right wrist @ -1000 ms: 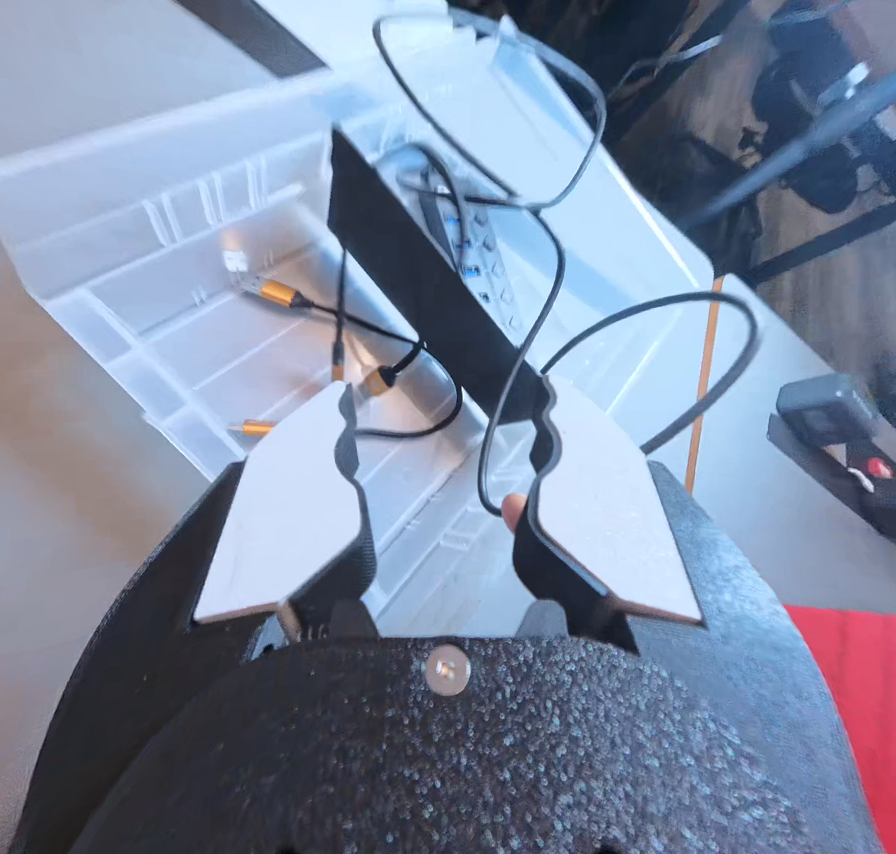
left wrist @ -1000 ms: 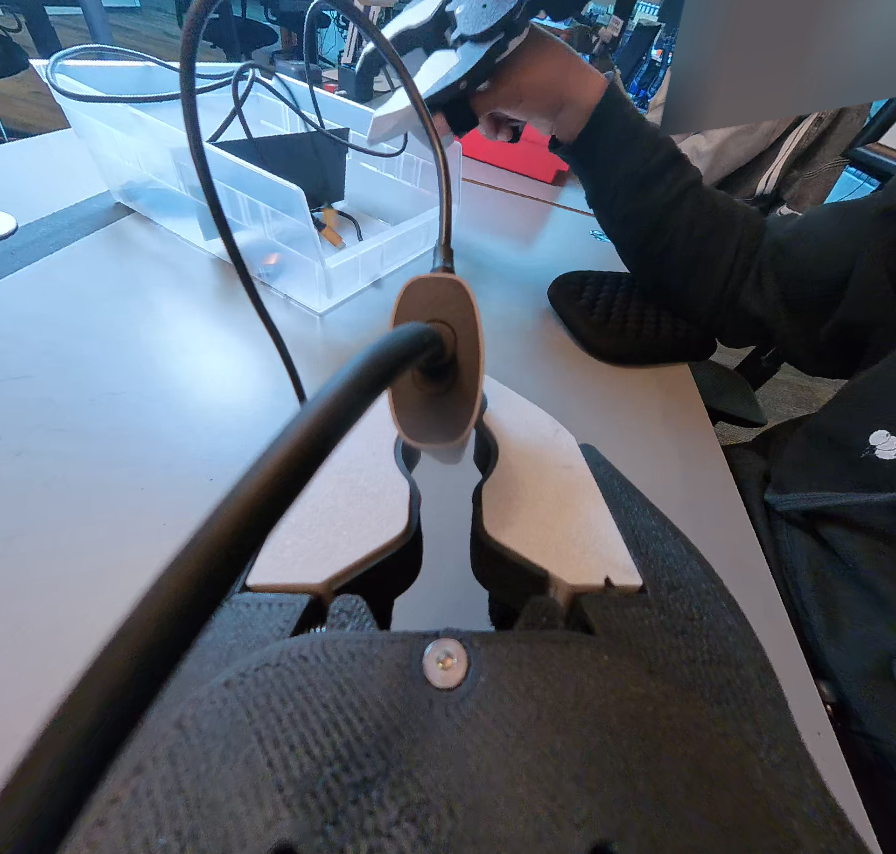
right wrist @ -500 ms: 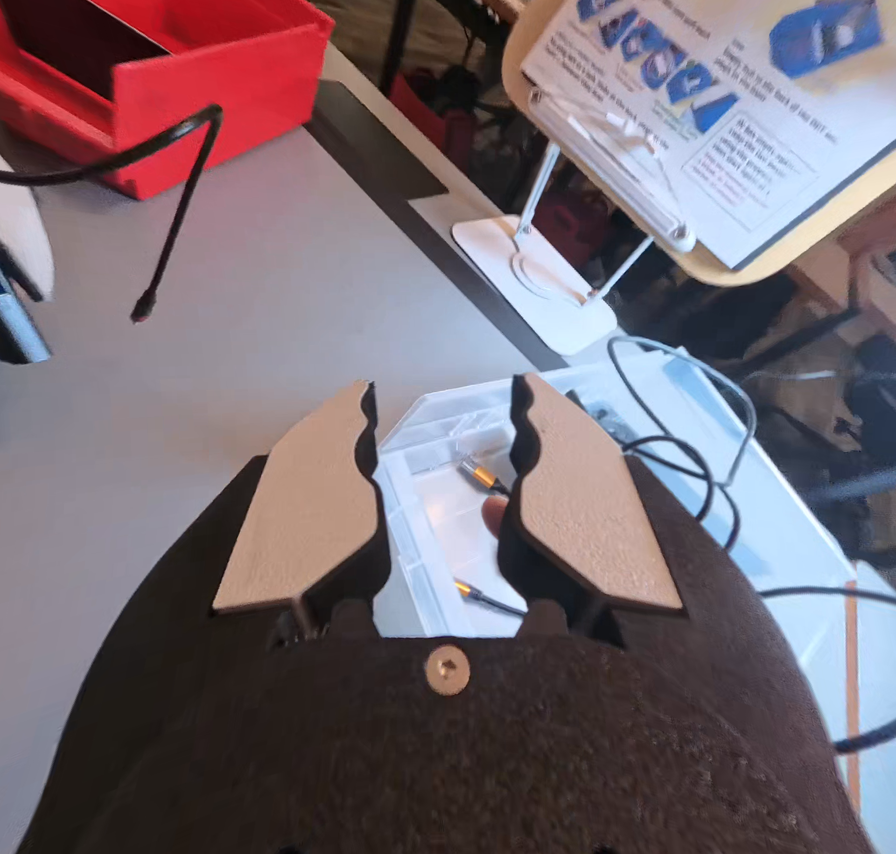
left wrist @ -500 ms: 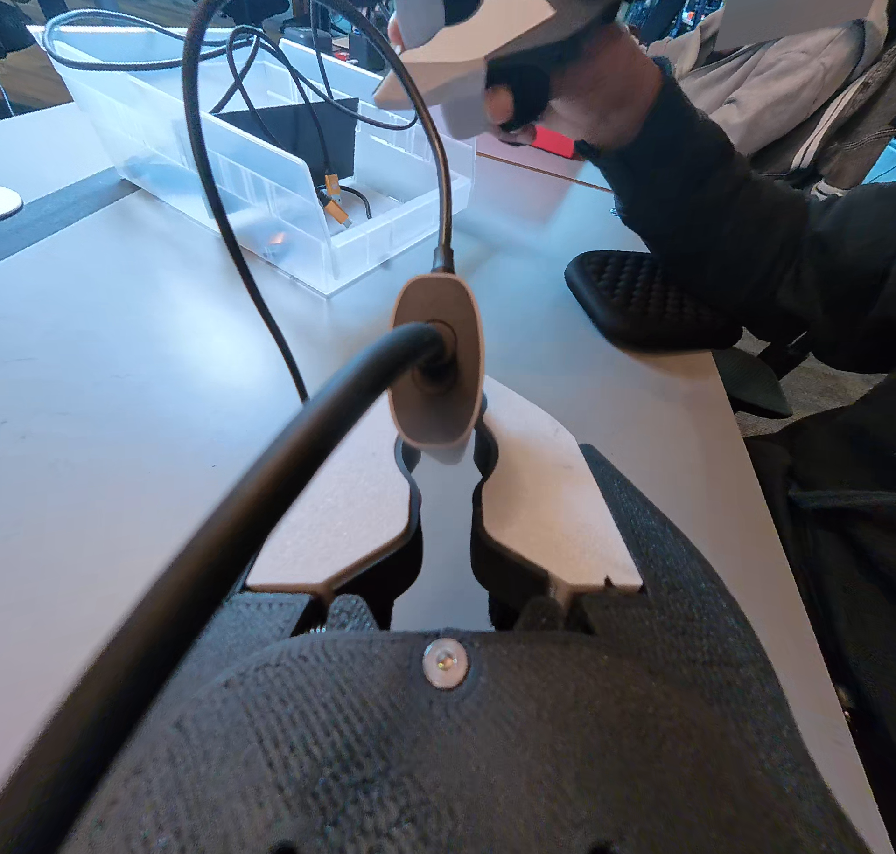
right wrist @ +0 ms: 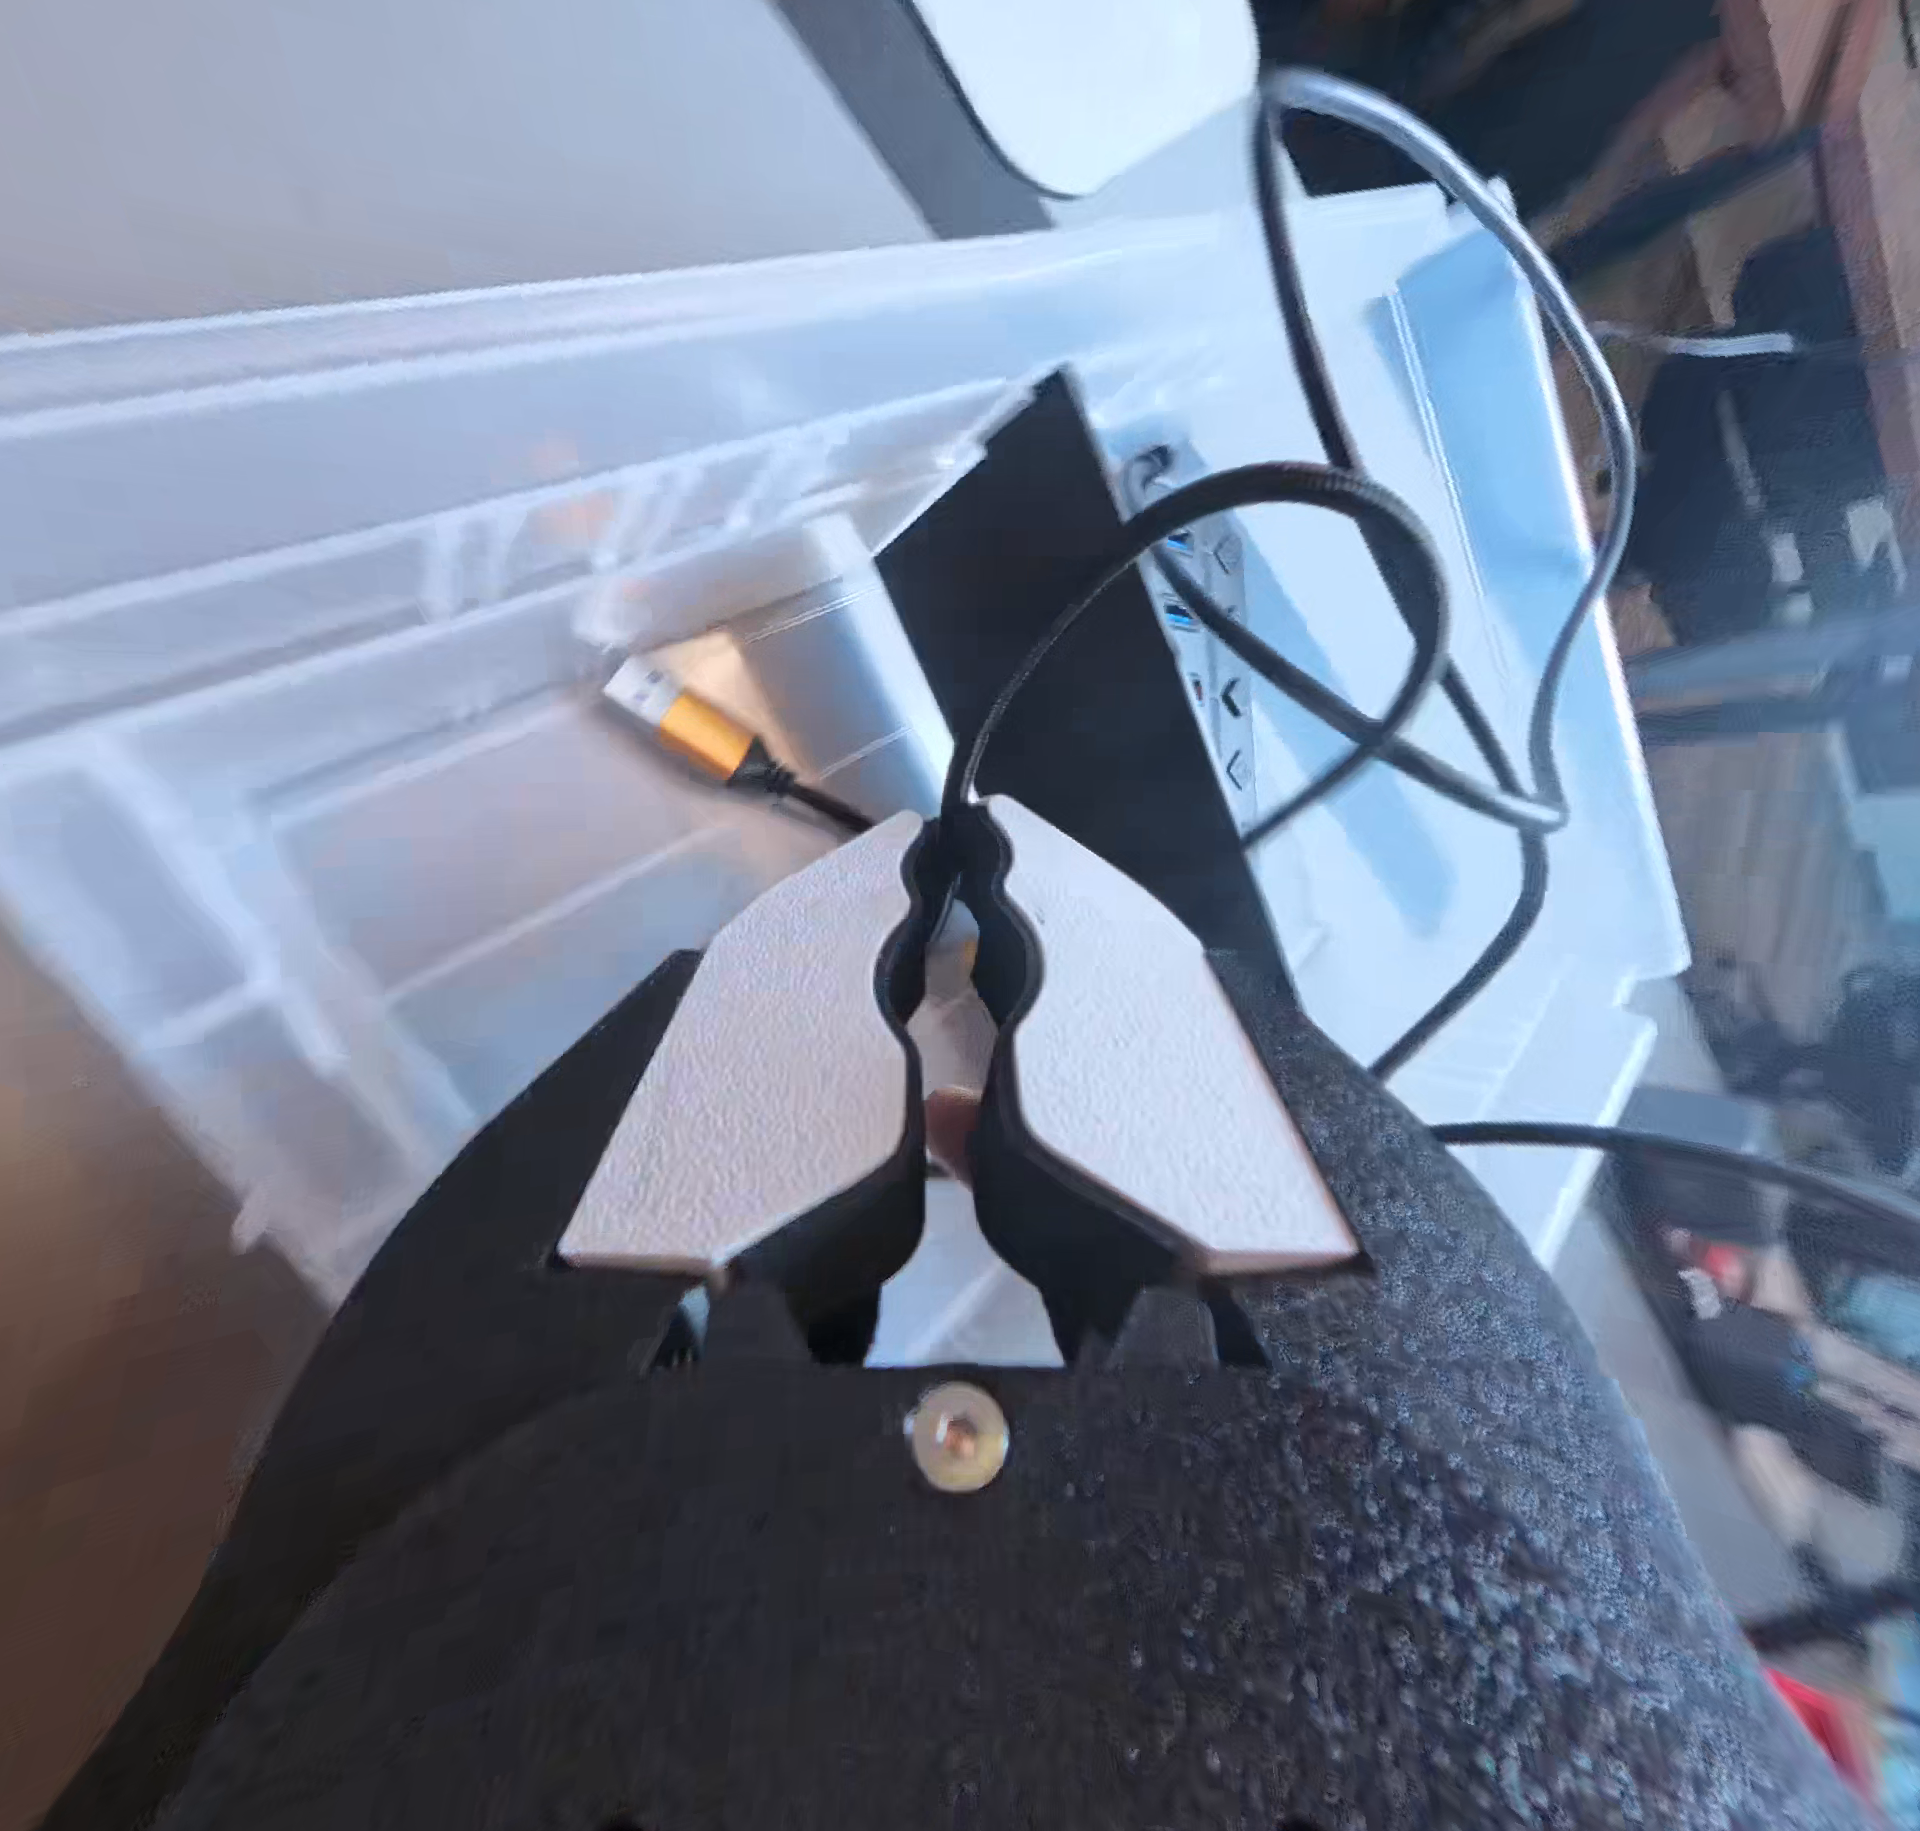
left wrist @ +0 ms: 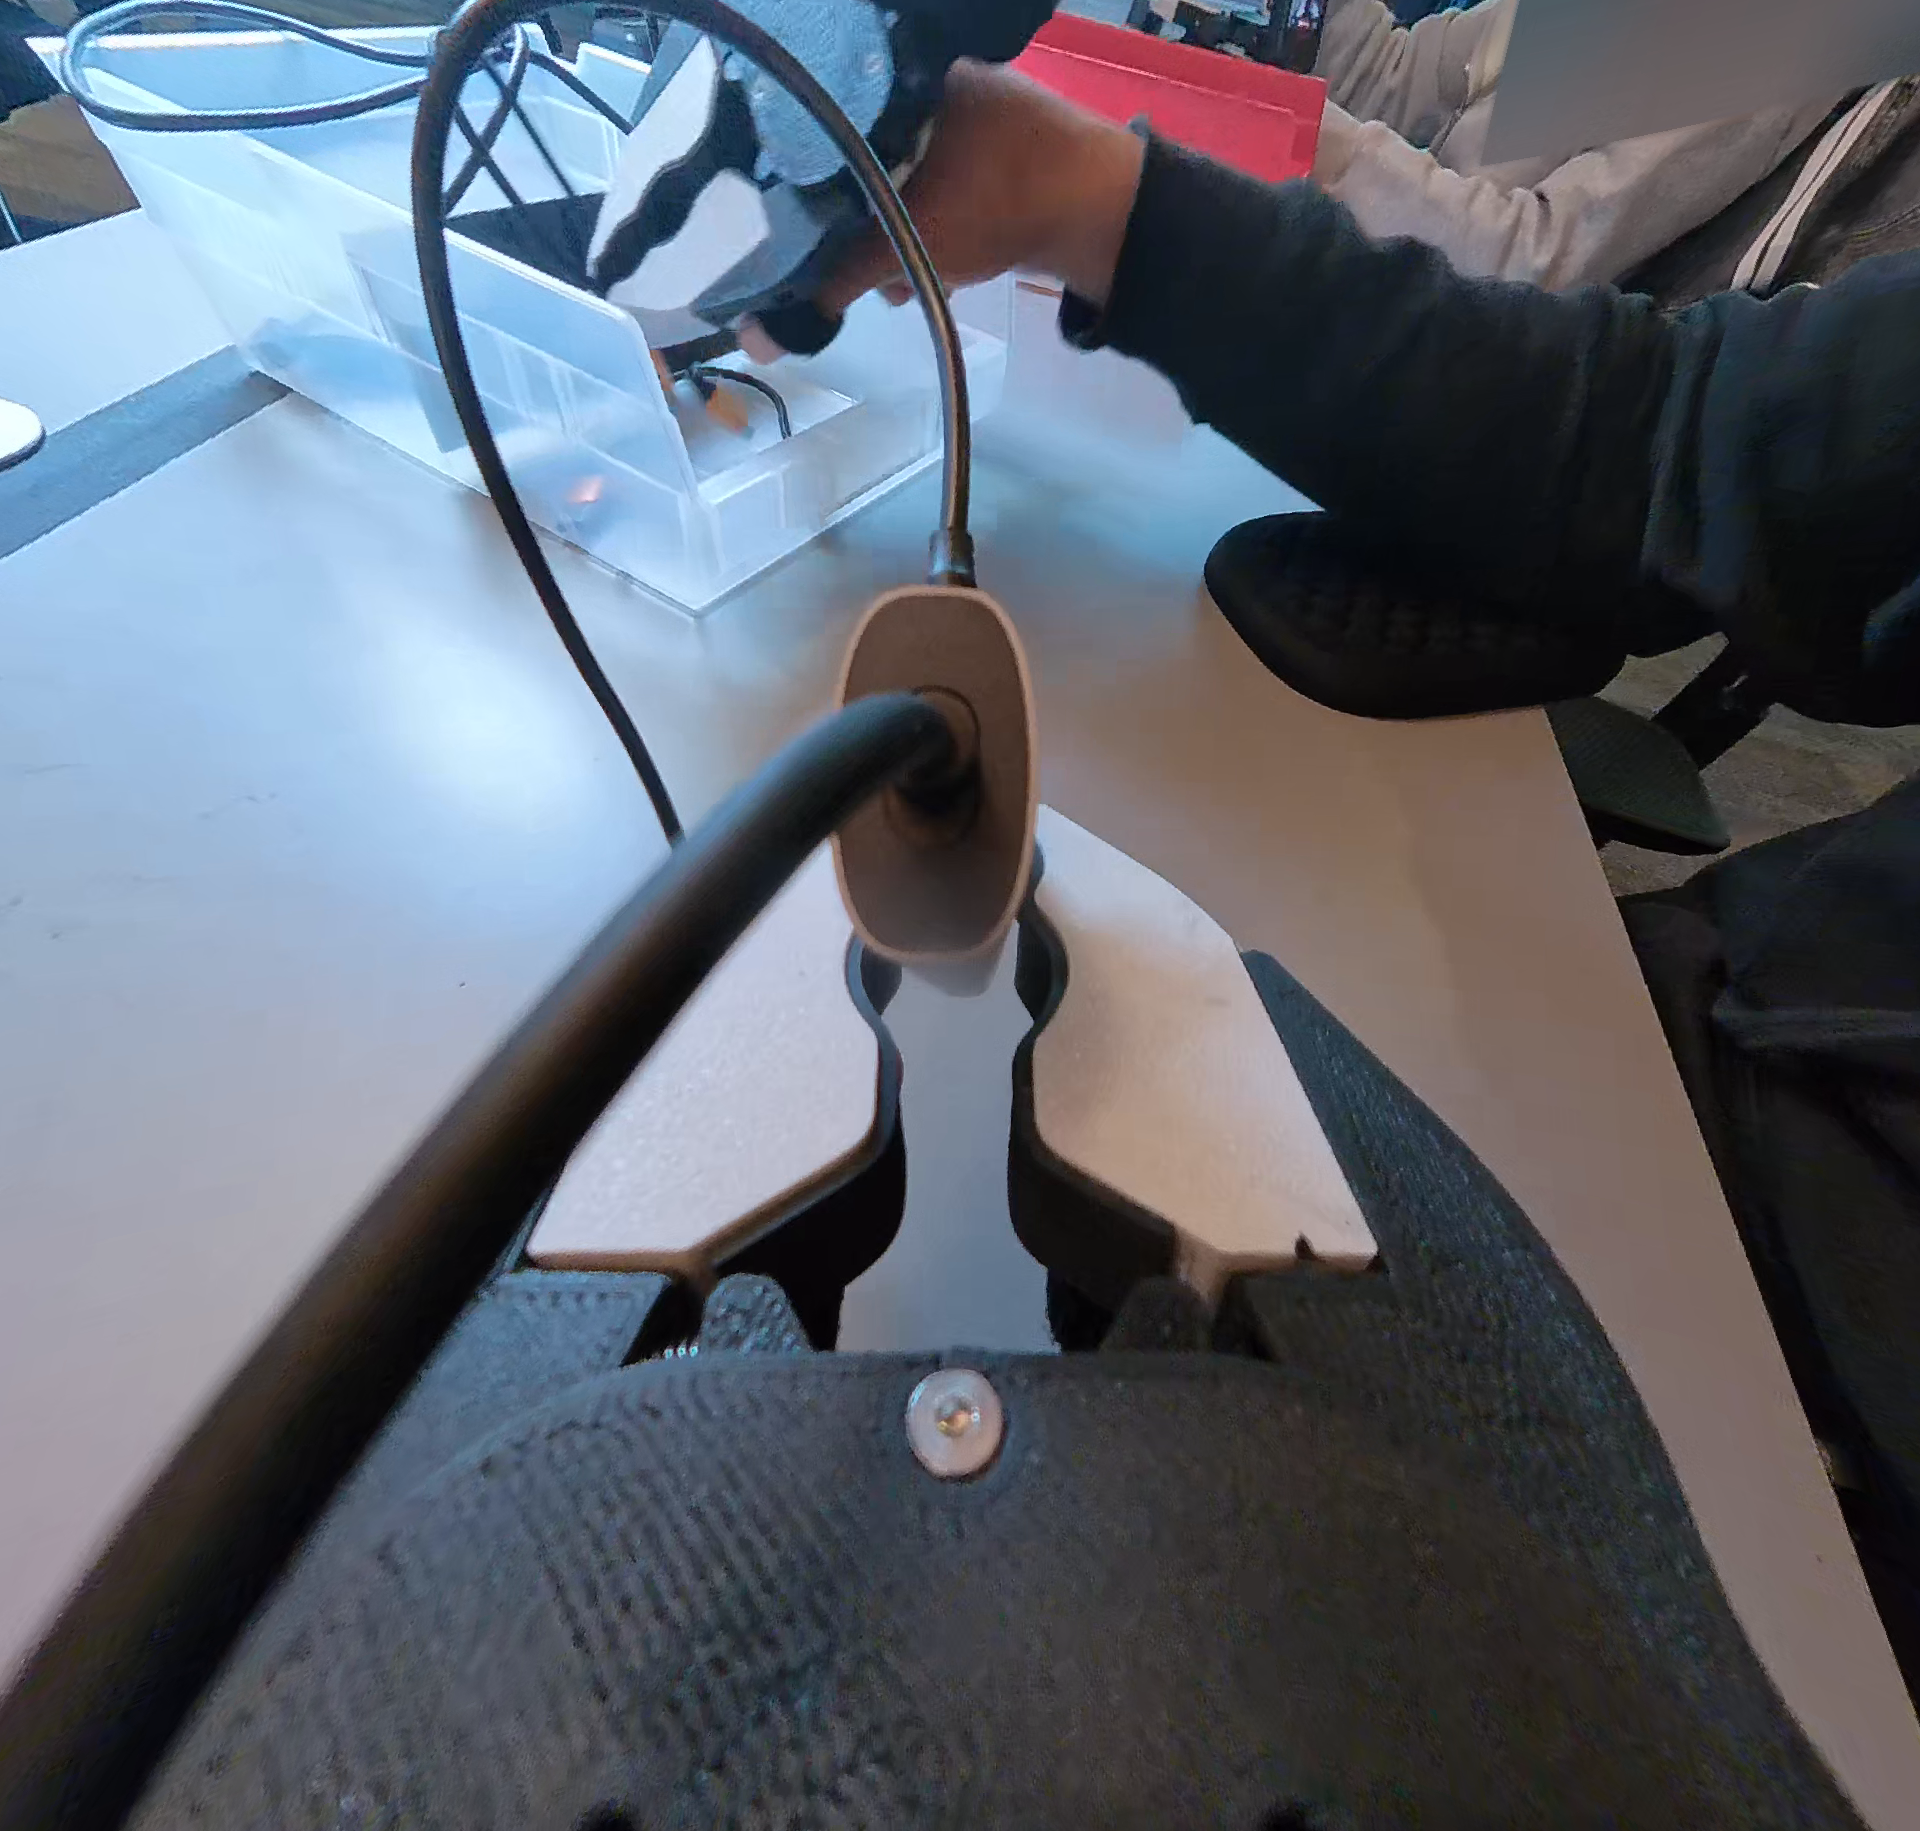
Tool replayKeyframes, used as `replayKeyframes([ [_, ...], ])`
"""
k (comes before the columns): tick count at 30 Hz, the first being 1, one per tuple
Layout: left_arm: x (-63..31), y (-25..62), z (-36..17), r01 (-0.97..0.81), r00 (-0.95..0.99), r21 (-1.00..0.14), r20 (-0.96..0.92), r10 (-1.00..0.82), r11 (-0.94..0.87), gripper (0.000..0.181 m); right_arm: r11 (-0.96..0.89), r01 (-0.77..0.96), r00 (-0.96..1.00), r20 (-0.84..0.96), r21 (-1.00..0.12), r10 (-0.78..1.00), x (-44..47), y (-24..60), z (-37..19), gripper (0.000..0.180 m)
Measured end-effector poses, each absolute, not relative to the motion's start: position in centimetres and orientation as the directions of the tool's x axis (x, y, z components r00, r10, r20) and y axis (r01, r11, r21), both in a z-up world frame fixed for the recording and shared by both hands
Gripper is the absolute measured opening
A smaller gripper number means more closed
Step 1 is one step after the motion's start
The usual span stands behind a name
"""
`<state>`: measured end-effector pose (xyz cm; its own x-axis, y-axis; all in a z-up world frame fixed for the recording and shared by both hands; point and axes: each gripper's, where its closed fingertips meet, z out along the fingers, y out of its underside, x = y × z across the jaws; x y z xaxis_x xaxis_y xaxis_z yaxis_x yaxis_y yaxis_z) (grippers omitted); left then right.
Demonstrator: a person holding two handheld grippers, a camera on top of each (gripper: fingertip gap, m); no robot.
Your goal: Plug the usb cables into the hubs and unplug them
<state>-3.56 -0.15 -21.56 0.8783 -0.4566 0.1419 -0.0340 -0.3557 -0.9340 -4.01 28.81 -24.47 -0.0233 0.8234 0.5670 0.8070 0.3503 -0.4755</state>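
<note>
My left gripper [left wrist: 945, 950] is shut on the end of a grey usb hub [left wrist: 935, 784], held above the table. A thick black lead [left wrist: 520, 1106] runs from the hub toward the camera, and a thin black cable [left wrist: 457, 347] loops up from its far end. My right gripper [right wrist: 961, 831] is inside the clear bin [right wrist: 416, 410], shut on a thin black usb cable [right wrist: 1049, 638]. It also shows in the left wrist view [left wrist: 675, 223]. A gold usb plug [right wrist: 686, 721] lies loose on the bin floor. A second hub [right wrist: 1205, 618] with blue ports lies behind the black divider [right wrist: 1039, 618].
The clear bin [left wrist: 312, 223] stands at the far left of the grey table [left wrist: 260, 846]. A red bin [left wrist: 1174, 88] is behind it. A black chair armrest [left wrist: 1403, 628] overlaps the table's right edge. A white stand base [right wrist: 1091, 36] sits beyond the bin. Across from one pair of fingers to the other is roughly 30 centimetres. My right gripper's tips are some 6 centimetres from the gold usb plug [right wrist: 686, 721]. My left wrist view [left wrist: 586, 494] looks at it from another angle.
My right gripper was open; it swung away from the bin, came back down into it and has shut on the thin black cable. My left gripper still holds the hub.
</note>
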Motion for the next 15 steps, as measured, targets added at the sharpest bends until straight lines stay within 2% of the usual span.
replayKeyframes([
  [4,-3.7,-0.1,-21.5,-0.017,0.875,-0.934,0.158,-0.458,-0.356,0.017,0.479,0.870,-0.347,0.542,-0.120,0.765,1.1,26.5,-23.8,0.004],
  [6,-3.7,-0.1,-21.6,-0.022,0.874,-0.932,0.157,-0.460,-0.361,0.017,0.475,0.880,-0.407,0.475,-0.026,0.780,3.4,25.8,-23.8,0.004],
  [8,-3.5,-0.2,-21.7,-0.031,0.872,-0.931,0.152,-0.465,-0.363,0.017,0.441,0.898,-0.385,0.505,0.010,0.773,4.2,26.5,-23.3,0.004],
  [9,-3.4,-0.3,-21.7,-0.036,0.872,-0.931,0.148,-0.467,-0.363,0.017,0.423,0.906,-0.366,0.527,0.014,0.767,4.3,27.0,-23.1,0.005],
  [10,-3.4,-0.3,-21.7,-0.039,0.872,-0.931,0.145,-0.467,-0.362,0.021,0.411,0.911,-0.347,0.545,0.005,0.763,4.2,27.4,-23.0,0.016],
  [11,-3.4,-0.3,-21.7,-0.039,0.873,-0.932,0.145,-0.466,-0.361,0.017,0.408,0.913,-0.331,0.543,-0.022,0.772,4.0,27.4,-22.9,0.029],
  [13,-3.5,-0.3,-21.7,-0.034,0.874,-0.931,0.149,-0.463,-0.364,0.017,0.420,0.894,-0.270,0.562,-0.155,0.782,2.3,27.1,-21.8,0.046],
  [15,-3.6,-0.2,-21.8,-0.031,0.876,-0.930,0.151,-0.458,-0.365,0.017,0.439,0.834,-0.200,0.559,-0.334,0.805,0.1,26.0,-19.7,0.051],
])
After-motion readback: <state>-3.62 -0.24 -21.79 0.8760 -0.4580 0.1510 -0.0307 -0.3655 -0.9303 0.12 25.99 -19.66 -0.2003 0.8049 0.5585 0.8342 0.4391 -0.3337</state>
